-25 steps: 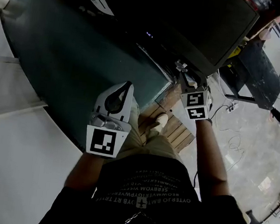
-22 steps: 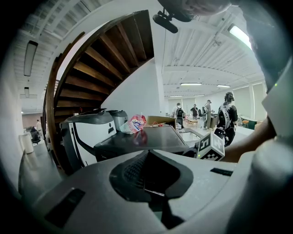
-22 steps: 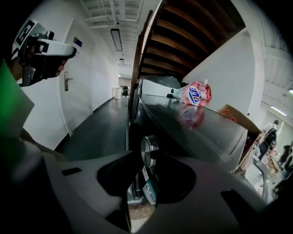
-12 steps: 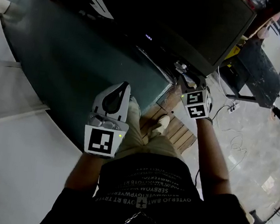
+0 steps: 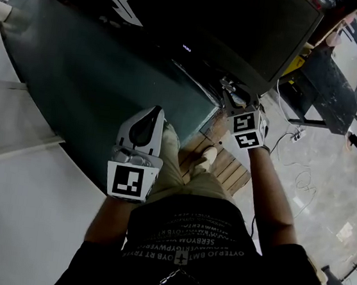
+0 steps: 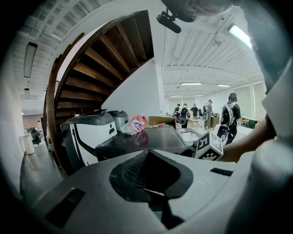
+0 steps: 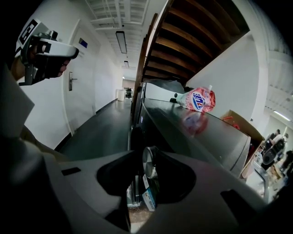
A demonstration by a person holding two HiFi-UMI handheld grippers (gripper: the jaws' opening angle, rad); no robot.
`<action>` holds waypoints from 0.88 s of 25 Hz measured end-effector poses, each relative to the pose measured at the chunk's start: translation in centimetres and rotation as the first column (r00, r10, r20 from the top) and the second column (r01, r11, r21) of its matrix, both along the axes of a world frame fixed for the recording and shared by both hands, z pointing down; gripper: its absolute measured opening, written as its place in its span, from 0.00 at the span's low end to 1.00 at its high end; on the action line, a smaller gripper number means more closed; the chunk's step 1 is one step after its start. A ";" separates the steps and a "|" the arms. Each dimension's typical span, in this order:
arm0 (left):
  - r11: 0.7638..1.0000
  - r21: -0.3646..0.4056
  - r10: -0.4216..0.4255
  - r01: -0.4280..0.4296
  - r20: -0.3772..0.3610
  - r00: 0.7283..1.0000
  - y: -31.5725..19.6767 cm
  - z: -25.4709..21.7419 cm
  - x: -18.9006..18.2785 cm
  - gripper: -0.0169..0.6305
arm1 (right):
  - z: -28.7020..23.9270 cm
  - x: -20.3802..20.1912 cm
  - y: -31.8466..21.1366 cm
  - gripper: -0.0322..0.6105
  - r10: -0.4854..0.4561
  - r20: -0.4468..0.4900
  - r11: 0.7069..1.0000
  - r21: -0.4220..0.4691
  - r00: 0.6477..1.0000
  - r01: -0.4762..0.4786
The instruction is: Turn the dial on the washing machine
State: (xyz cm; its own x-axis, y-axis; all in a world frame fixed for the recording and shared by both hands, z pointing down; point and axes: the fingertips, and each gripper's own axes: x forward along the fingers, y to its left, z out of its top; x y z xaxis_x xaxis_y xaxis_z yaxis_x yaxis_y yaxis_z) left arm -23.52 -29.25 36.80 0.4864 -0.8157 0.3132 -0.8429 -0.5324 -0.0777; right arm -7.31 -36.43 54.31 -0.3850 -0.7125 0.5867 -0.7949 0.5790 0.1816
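Note:
The dark washing machine (image 5: 244,24) stands ahead of me, with its front edge at my right hand. My right gripper (image 5: 233,99) reaches onto that front panel. In the right gripper view the round silver dial (image 7: 149,161) sits in the gap of this gripper (image 7: 147,183); space shows beside it and no pad visibly presses, so it is open. My left gripper (image 5: 158,111) hangs in the air at waist height, away from the machine. In its own view the left gripper (image 6: 149,176) has its pads meeting along a thin seam, shut on nothing.
A pink detergent pouch (image 7: 198,99) and a cardboard box (image 7: 238,121) lie on the machine's top. A wooden pallet (image 5: 224,167) is under my feet and cables (image 5: 296,179) trail on the floor to the right. A wooden staircase (image 6: 100,59) rises behind; people (image 6: 229,114) stand far off.
The right gripper has edged slightly up and left along the machine's front. The left gripper has hardly moved.

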 end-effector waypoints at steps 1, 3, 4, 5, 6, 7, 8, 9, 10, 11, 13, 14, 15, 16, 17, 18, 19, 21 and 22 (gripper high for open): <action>1.000 0.001 0.000 0.000 0.000 1.000 0.0 0.0 0.0 0.04 | 0.1 0.0 0.0 0.22 0.000 -0.001 1.000 -0.004 1.000 0.000; 1.000 -0.001 -0.004 0.004 0.000 1.000 0.1 0.1 0.0 0.04 | 0.2 0.0 0.0 0.22 0.004 -0.004 1.000 -0.006 1.000 -0.004; 1.000 -0.002 -0.006 0.006 -0.001 1.000 0.1 0.1 -0.1 0.04 | 0.3 0.1 0.0 0.22 0.007 -0.005 1.000 -0.008 1.000 -0.007; 1.000 -0.003 -0.009 0.009 -0.001 1.000 0.1 0.1 -0.2 0.04 | 0.3 0.1 0.0 0.21 0.011 -0.006 1.000 -0.012 1.000 -0.011; 1.000 -0.004 -0.013 0.013 -0.002 1.000 0.1 0.1 -0.3 0.04 | 0.3 0.2 0.1 0.21 0.014 -0.006 1.000 -0.016 1.000 -0.014; 1.000 -0.004 -0.016 0.016 -0.002 1.000 0.1 0.1 -0.4 0.04 | 0.4 0.2 0.1 0.21 0.017 -0.007 1.000 -0.019 1.000 -0.017; 1.000 -0.005 -0.020 0.020 -0.003 1.000 0.1 0.1 -0.5 0.04 | 0.4 0.2 0.2 0.21 0.019 -0.008 1.000 -0.022 1.000 -0.019; 1.000 -0.004 -0.022 0.022 -0.004 1.000 0.2 0.1 -0.5 0.04 | 0.5 0.3 0.2 0.21 0.021 -0.008 1.000 -0.022 1.000 -0.021; 1.000 -0.003 -0.023 0.023 -0.006 1.000 0.2 0.1 -0.6 0.04 | 0.5 0.3 0.2 0.21 0.023 -0.005 1.000 -0.019 1.000 -0.023; 1.000 -0.001 -0.025 0.025 -0.008 1.000 0.2 0.1 -0.6 0.04 | 0.5 0.3 0.2 0.22 0.024 -0.002 1.000 -0.016 1.000 -0.024; 1.000 0.000 -0.027 0.027 -0.012 1.000 0.2 -0.1 -0.5 0.04 | 0.6 0.5 0.2 0.22 0.027 -0.001 0.999 -0.018 1.000 -0.027; 1.000 0.002 -0.027 0.027 -0.013 1.000 0.2 -0.2 -0.6 0.04 | 0.7 0.6 0.3 0.22 0.031 -0.001 0.999 -0.023 1.000 -0.031; 1.000 0.005 -0.028 0.028 -0.013 1.000 0.2 -0.2 -0.6 0.04 | 0.8 0.7 0.4 0.22 0.035 0.000 0.999 -0.030 0.999 -0.035; 1.000 0.006 -0.028 0.028 -0.014 1.000 0.2 -0.3 -0.6 0.04 | 1.0 0.8 0.5 0.22 0.040 0.002 0.998 -0.039 0.999 -0.040; 1.000 0.007 -0.029 0.029 -0.015 0.999 0.2 -0.3 -0.6 0.04 | 1.2 0.9 0.5 0.21 0.045 0.007 0.998 -0.048 0.999 -0.045; 1.000 0.006 -0.029 0.029 -0.015 0.999 0.2 -0.3 -0.6 0.04 | 1.4 1.0 0.6 0.21 0.049 0.013 0.997 -0.056 0.999 -0.048; 1.000 0.005 -0.029 0.030 -0.015 0.999 0.2 -0.2 -0.6 0.04 | 1.5 1.1 0.6 0.21 0.051 0.018 0.997 -0.061 0.999 -0.050; 1.000 0.006 -0.029 0.030 -0.015 0.999 0.3 -0.3 -0.4 0.04 | 1.2 1.1 0.6 0.22 0.049 0.019 0.997 -0.057 0.999 -0.048; 1.000 0.007 -0.030 0.030 -0.016 0.999 0.3 -0.3 -0.3 0.04 | 0.9 1.1 0.6 0.22 0.048 0.020 0.998 -0.047 0.999 -0.047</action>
State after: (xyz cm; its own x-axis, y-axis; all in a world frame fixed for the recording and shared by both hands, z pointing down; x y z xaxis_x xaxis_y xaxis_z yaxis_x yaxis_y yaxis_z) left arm -23.85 -28.91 36.48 0.4665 -0.8323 0.2994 -0.8597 -0.5063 -0.0678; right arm -6.25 -35.84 55.22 -0.3643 -0.7023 0.6116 -0.8249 0.5481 0.1381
